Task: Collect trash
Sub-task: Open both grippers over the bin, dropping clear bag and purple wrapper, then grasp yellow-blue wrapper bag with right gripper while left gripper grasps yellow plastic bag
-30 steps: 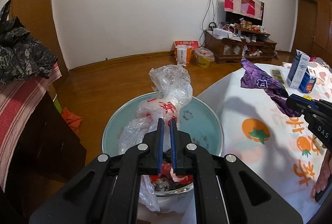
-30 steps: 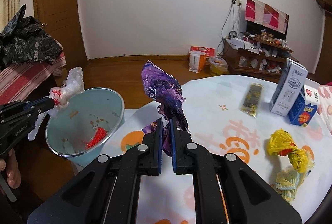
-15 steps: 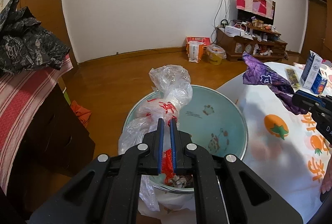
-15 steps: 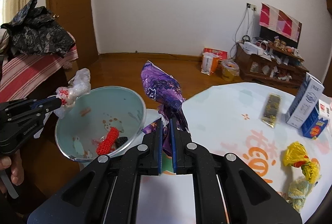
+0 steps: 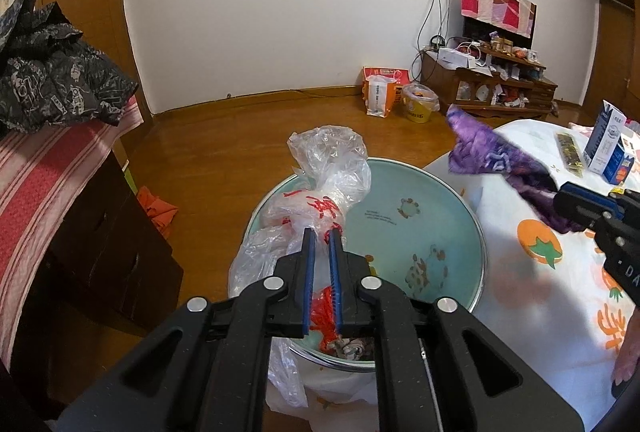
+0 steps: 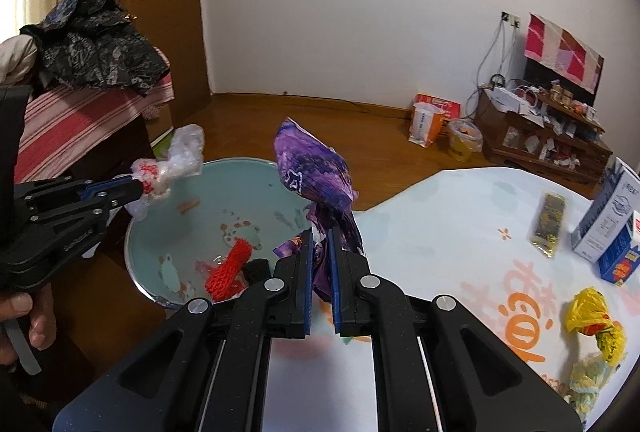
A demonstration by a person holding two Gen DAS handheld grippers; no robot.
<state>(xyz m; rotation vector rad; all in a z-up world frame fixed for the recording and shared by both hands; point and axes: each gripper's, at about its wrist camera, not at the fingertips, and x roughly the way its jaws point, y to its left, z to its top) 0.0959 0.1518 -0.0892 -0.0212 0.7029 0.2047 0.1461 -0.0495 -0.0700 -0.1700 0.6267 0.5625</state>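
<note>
The left gripper [image 5: 322, 232], jaws easing apart, pinches a clear plastic bag [image 5: 328, 176] over the basin [image 6: 160, 228]; the right gripper [image 6: 320, 232] clamps a purple wrapper [image 6: 316, 172].

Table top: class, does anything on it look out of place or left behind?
Yes. A knotted yellow bag and a pale crumpled bag lie loose on the tablecloth, far from the bin. A flat dark wrapper lies beside the cartons.

Table under white orange-printed cloth [image 6: 460, 216], blue-white cartons [image 6: 612, 228], dark packet [image 6: 547, 224], knotted yellow bag [image 6: 594, 324]
</note>
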